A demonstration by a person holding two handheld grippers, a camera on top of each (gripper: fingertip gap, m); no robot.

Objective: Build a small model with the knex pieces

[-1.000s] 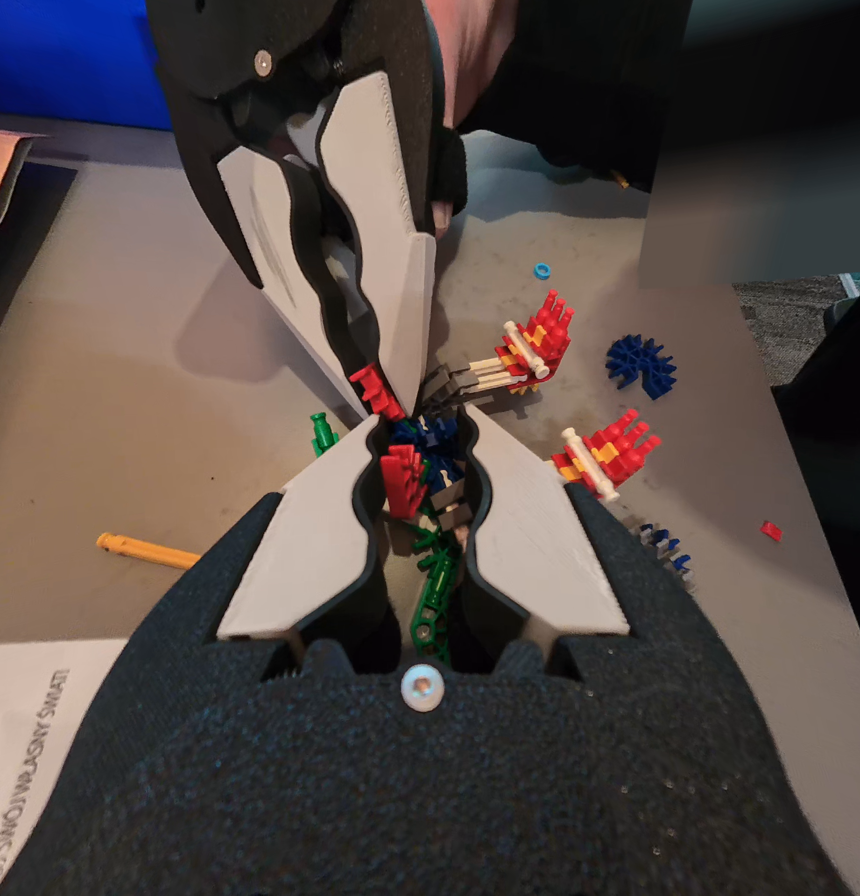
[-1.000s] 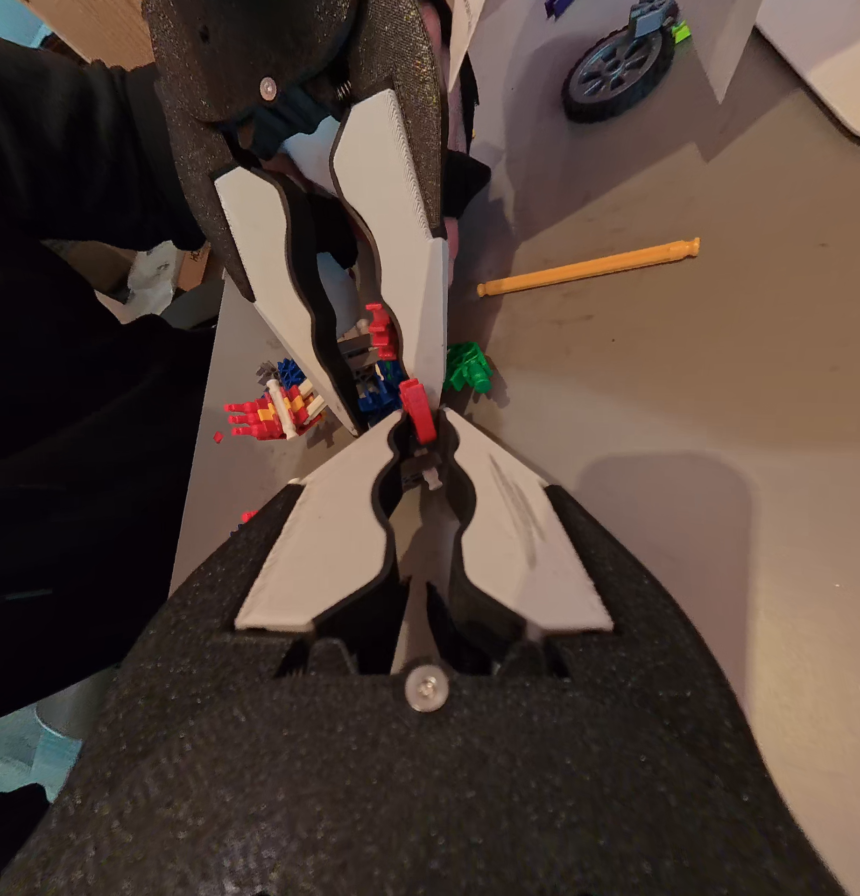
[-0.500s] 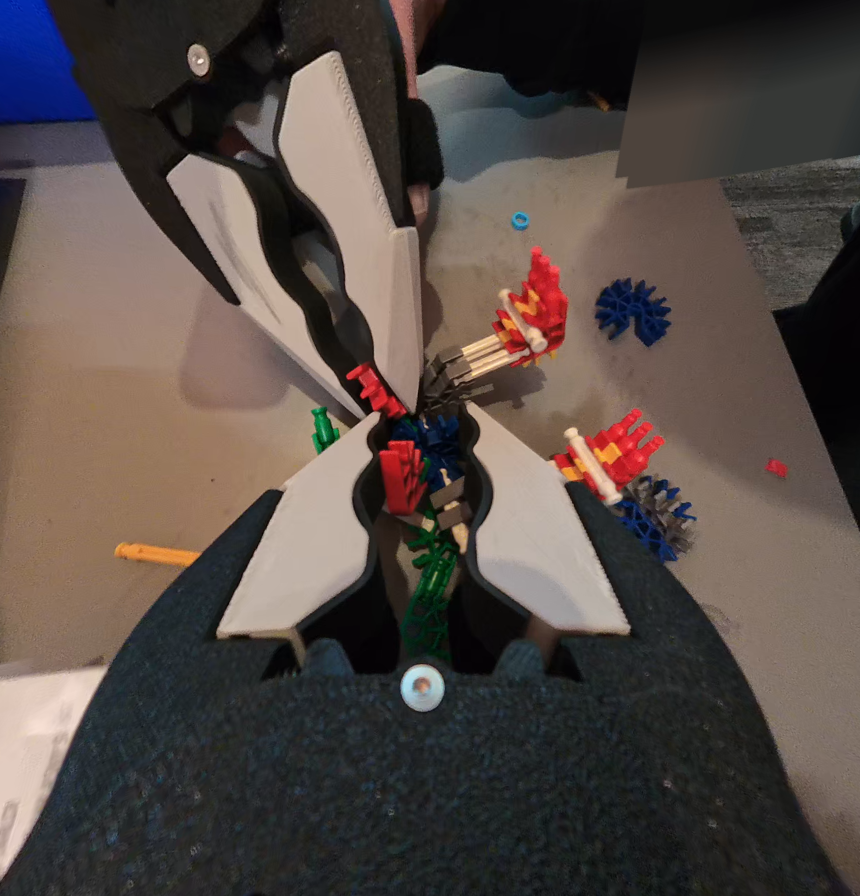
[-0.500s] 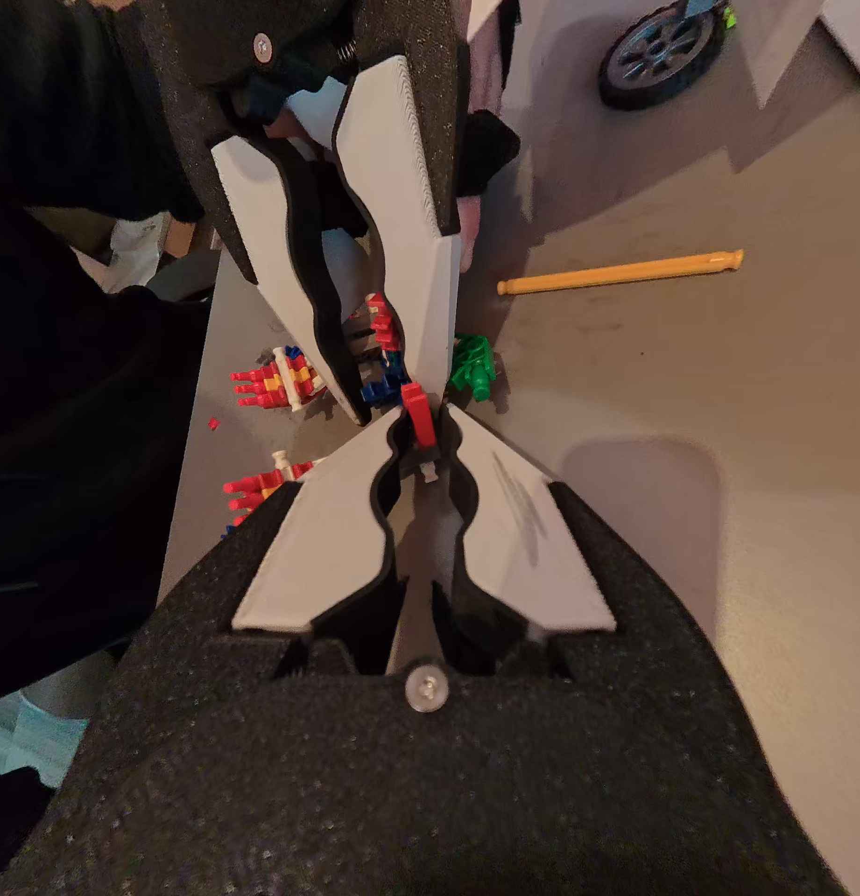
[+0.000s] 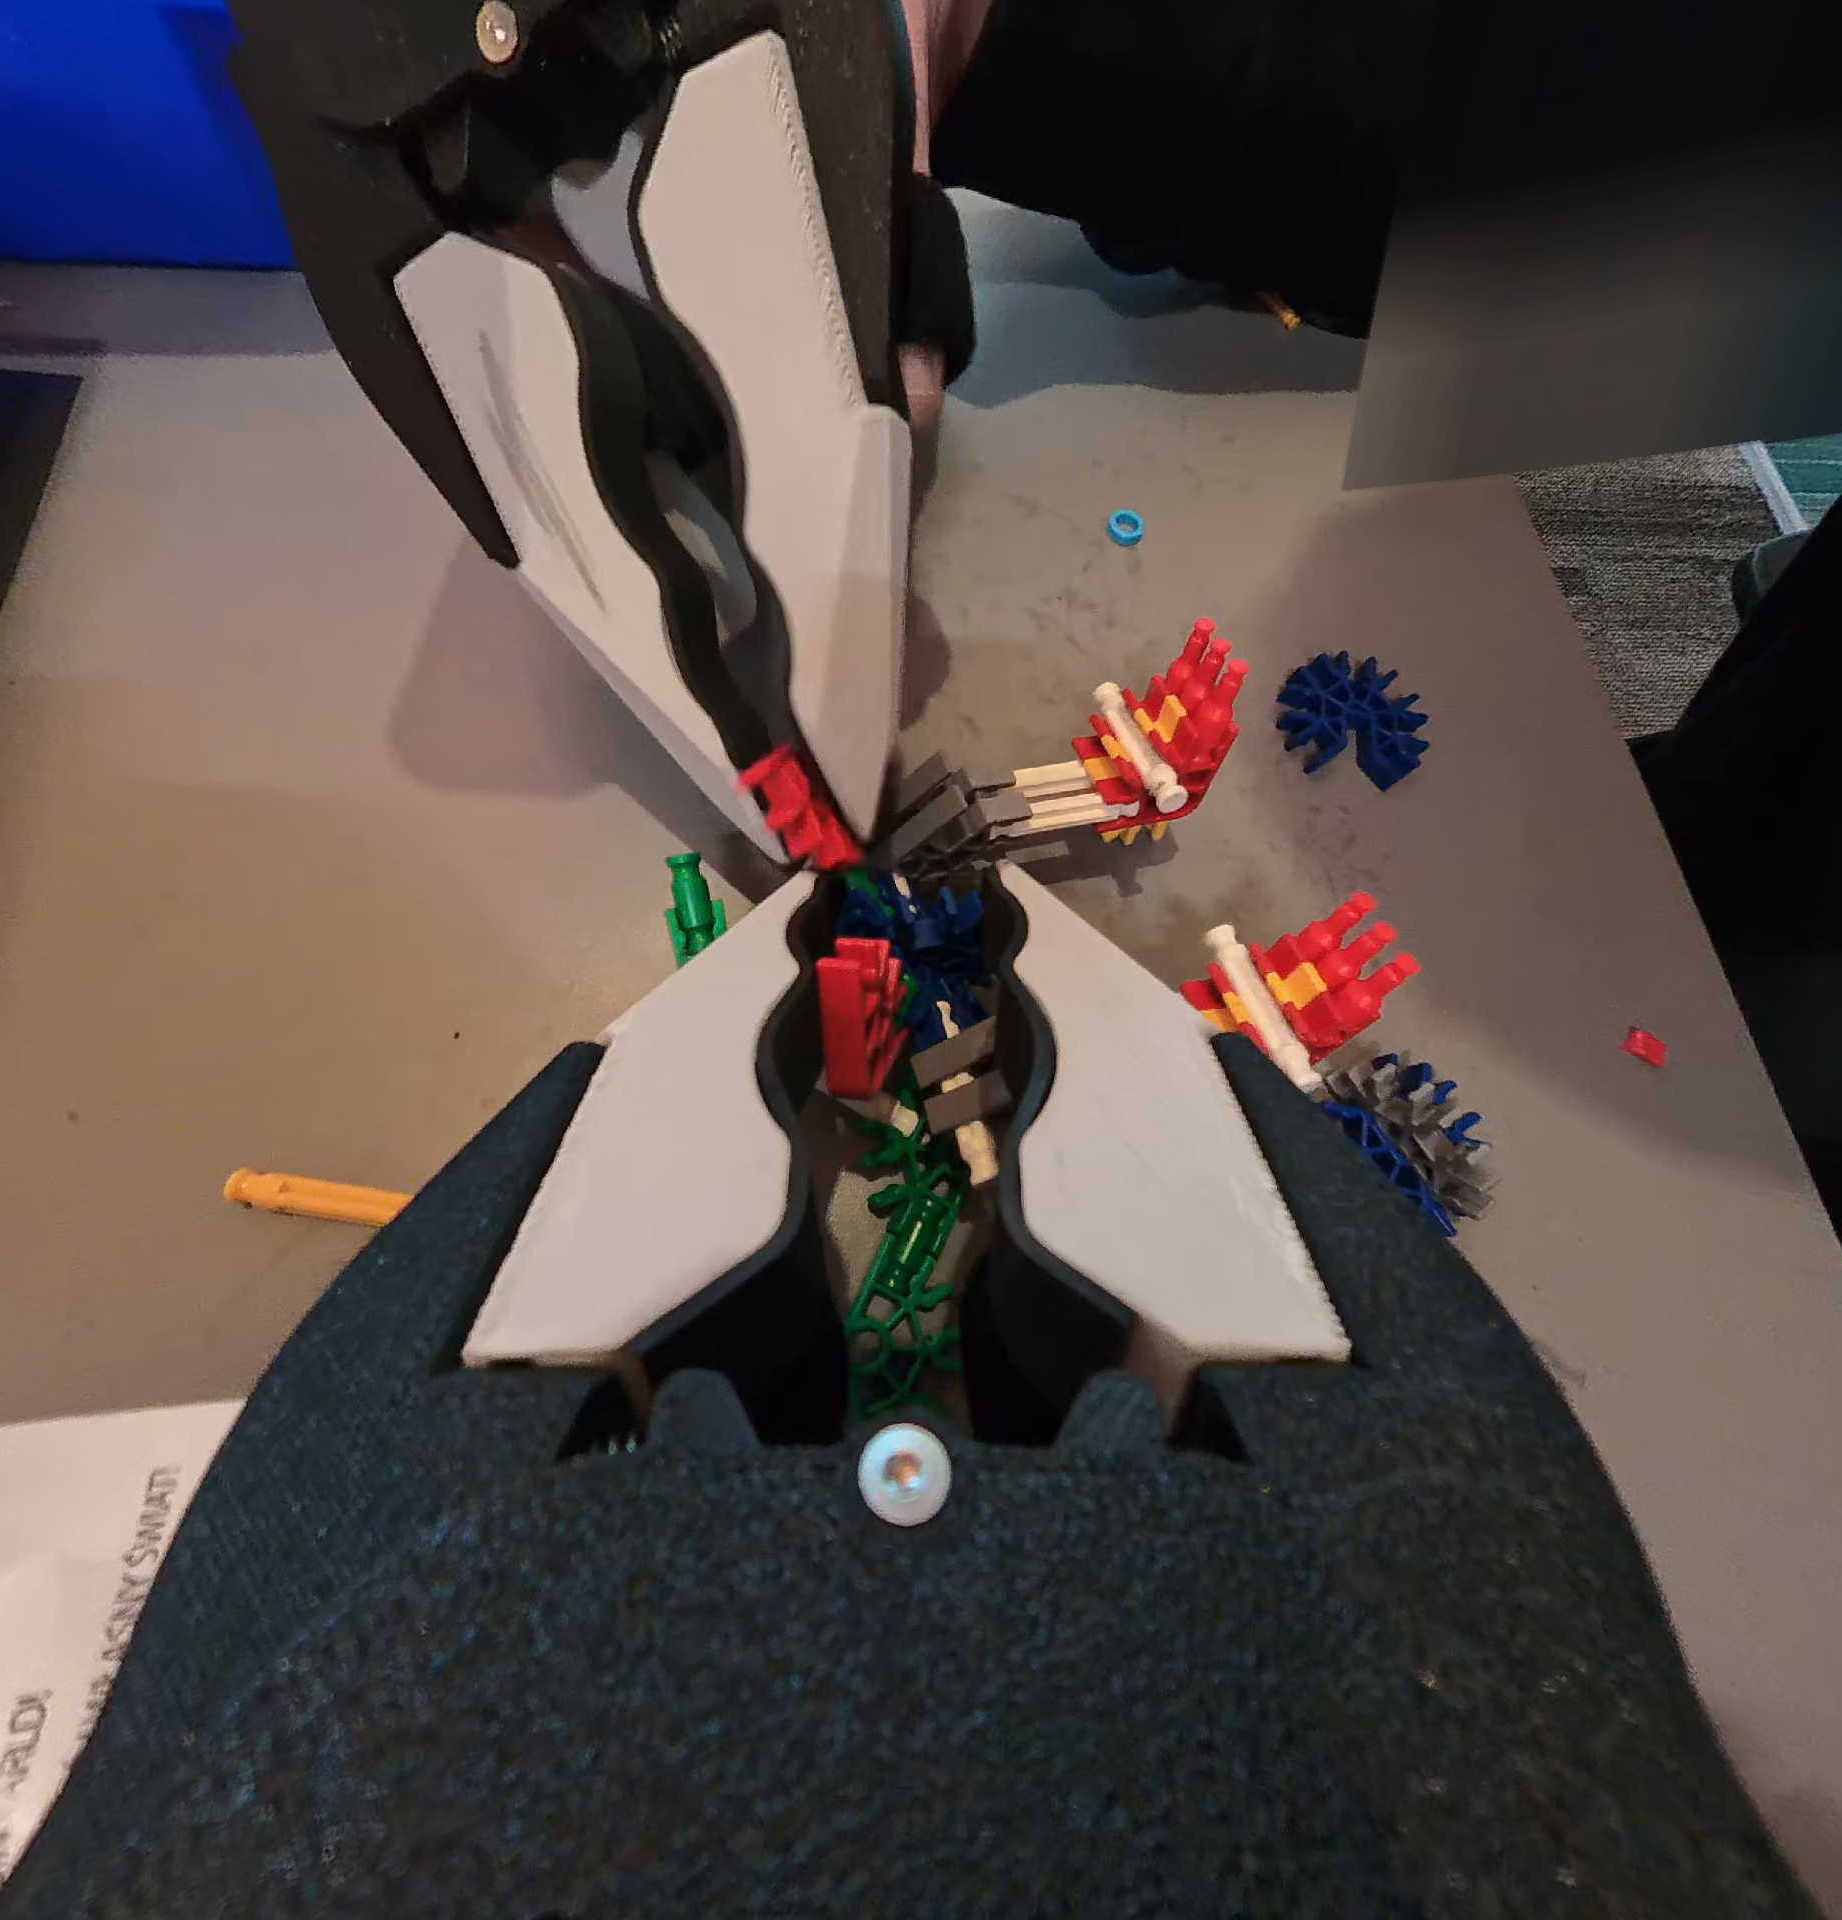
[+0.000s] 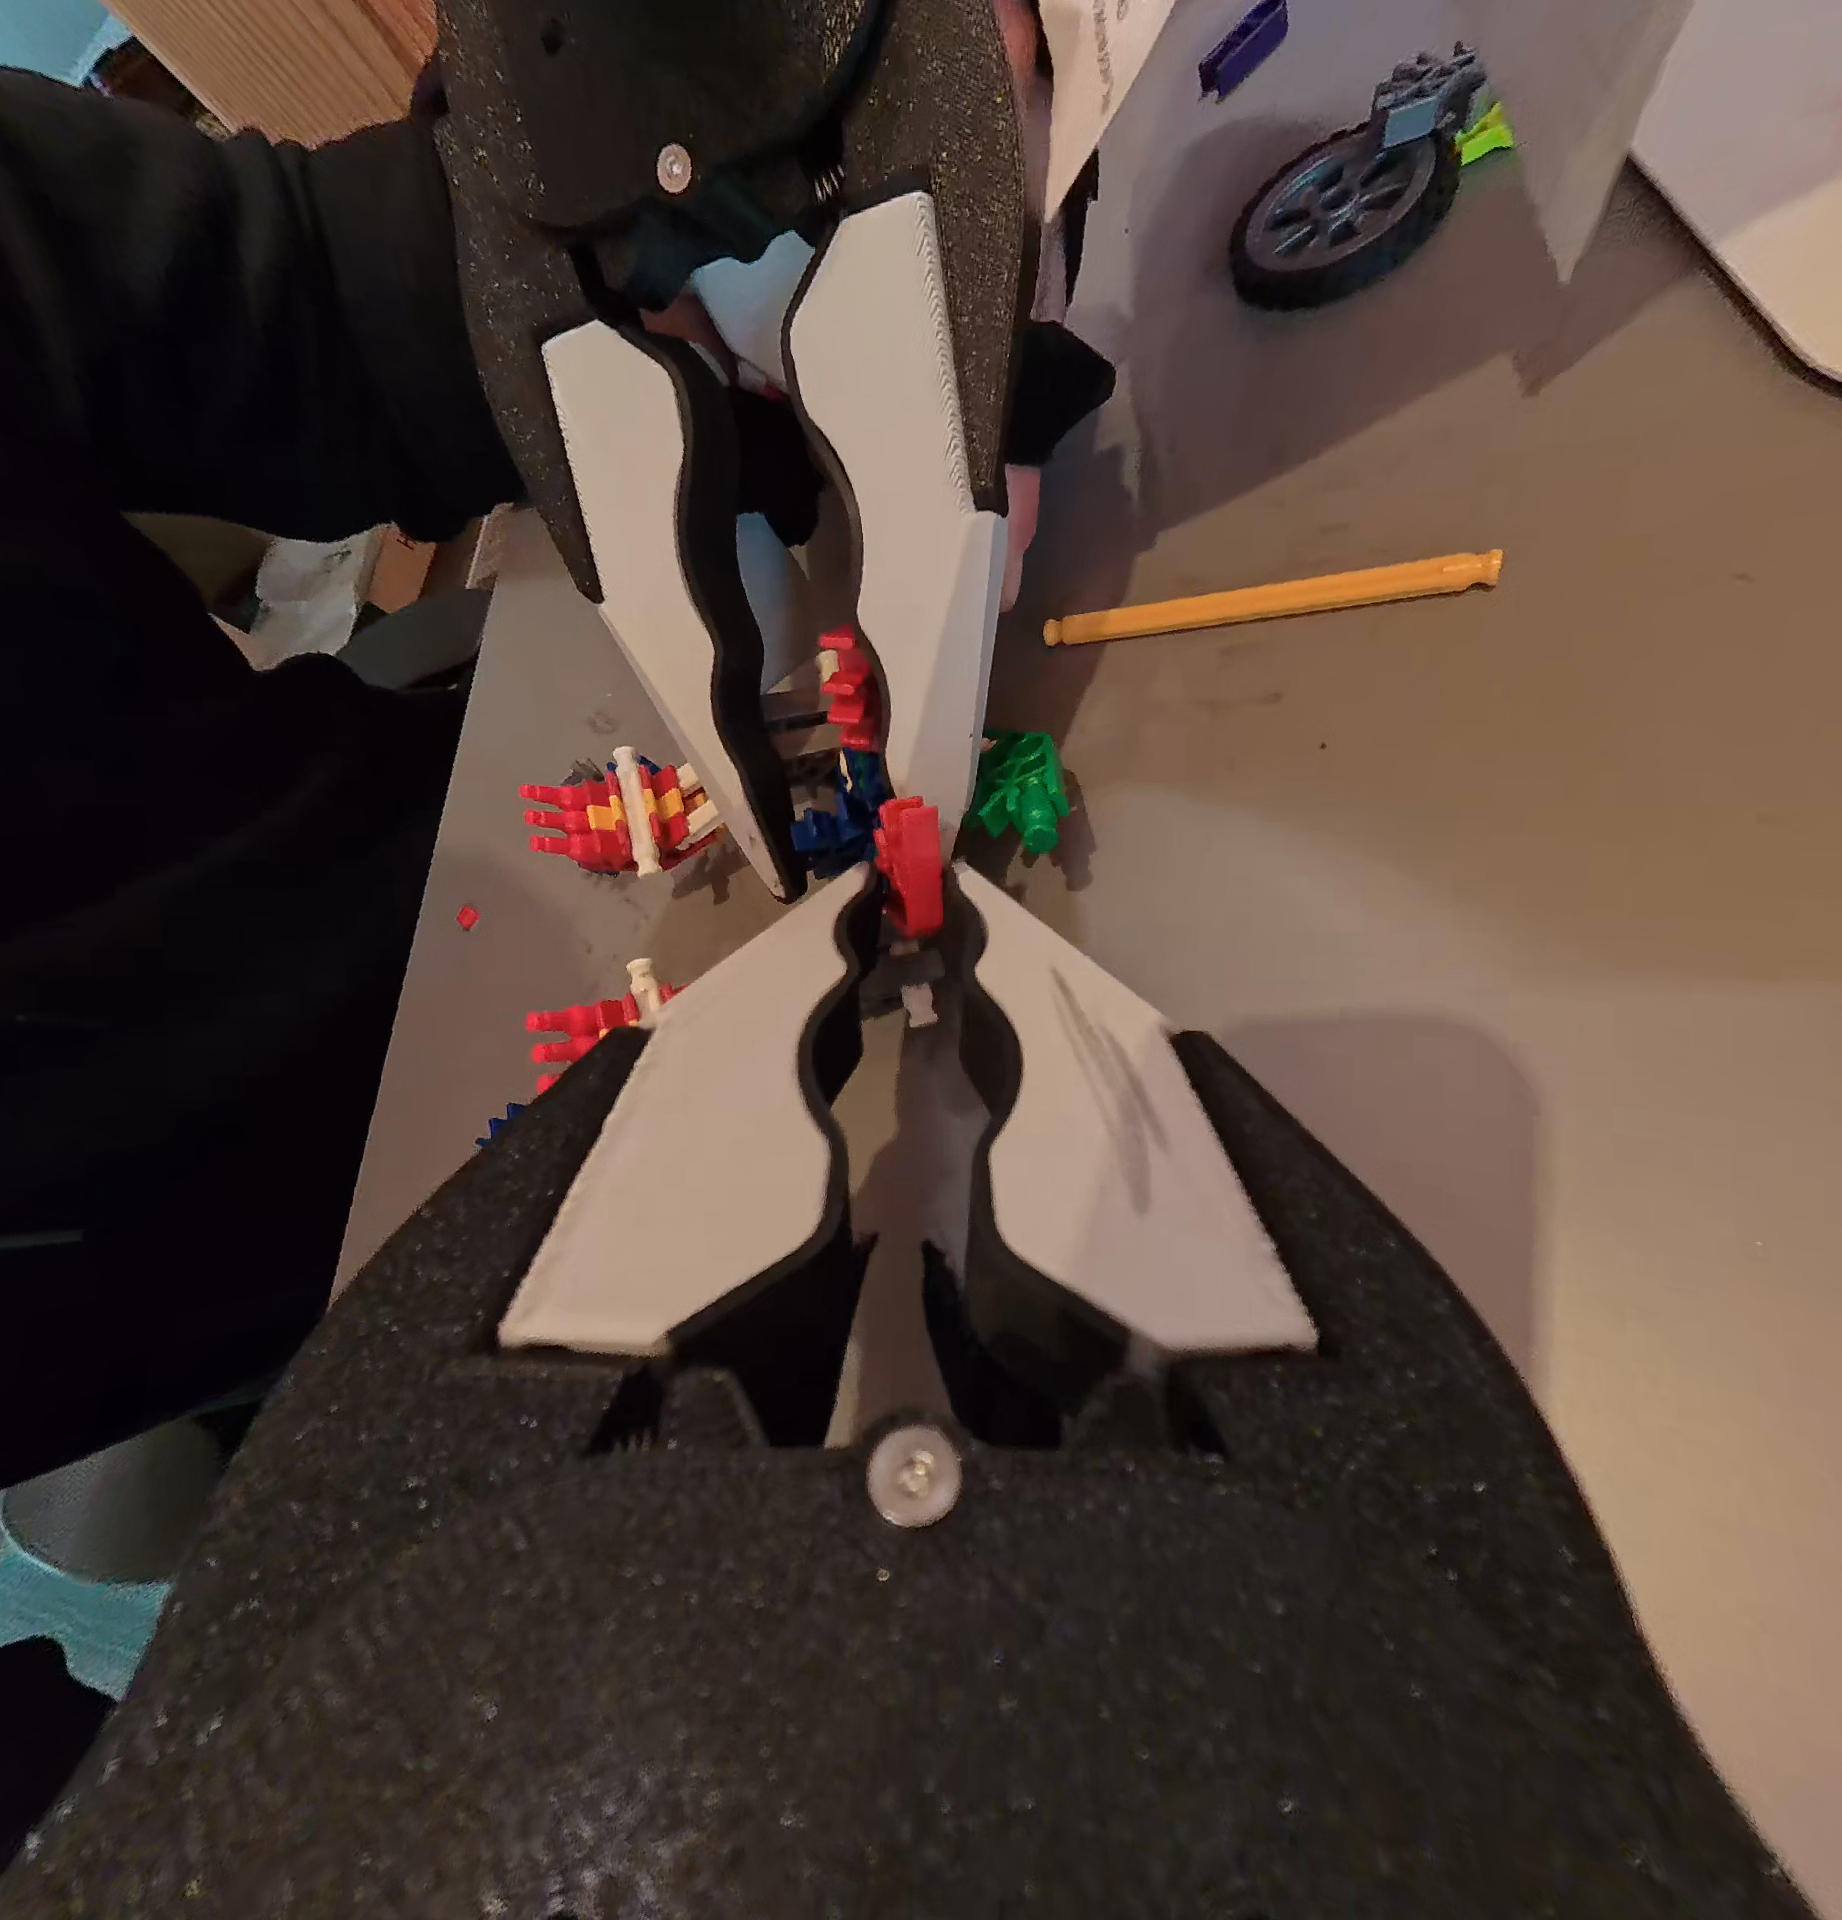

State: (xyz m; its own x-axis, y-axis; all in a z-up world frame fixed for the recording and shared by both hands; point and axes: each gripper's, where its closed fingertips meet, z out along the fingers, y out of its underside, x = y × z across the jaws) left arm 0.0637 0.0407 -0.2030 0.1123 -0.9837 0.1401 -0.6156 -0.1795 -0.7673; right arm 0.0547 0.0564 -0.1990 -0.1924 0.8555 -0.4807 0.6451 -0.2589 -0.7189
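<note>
Left wrist view: your left gripper [image 5: 901, 894] is clamped on a construction-toy assembly [image 5: 922, 997], with a red fan connector, blue snowflake pieces and grey clips wedged between the black pads; a green lattice strip [image 5: 906, 1278] trails back toward the camera and its near end is cut off behind the gripper body. Your right gripper [image 5: 844, 831] comes in from above, tips meeting yours, pinched on a small red connector [image 5: 792, 810] that is slightly blurred; whether that piece is joined to the assembly cannot be told, since the fingers cover the joint. On the grey table [image 5: 273, 831], a green rod [image 5: 688, 904] lies just beside your left finger, half hidden. An orange rod [image 5: 314, 1195] is partly covered by the gripper shell. To the right lie a red-and-white cluster on grey arms [image 5: 1135, 748], a second red cluster [image 5: 1301, 977] resting against a blue-grey gear stack [image 5: 1416, 1143], a blue snowflake piece [image 5: 1353, 717], a blue ring [image 5: 1125, 525] and a red chip [image 5: 1644, 1044]. A printed sheet [image 5: 55, 1558] is cropped at the lower left. Right wrist view: your right gripper [image 6: 912, 883] grips the red connector [image 6: 906, 862] at its very tips; the left gripper [image 6: 865, 821] opposite holds the assembly, mostly hidden inside. A toy wheel [image 6: 1343, 218] sits far back, and a dark sleeve [image 6: 169, 416] fills the left.
</note>
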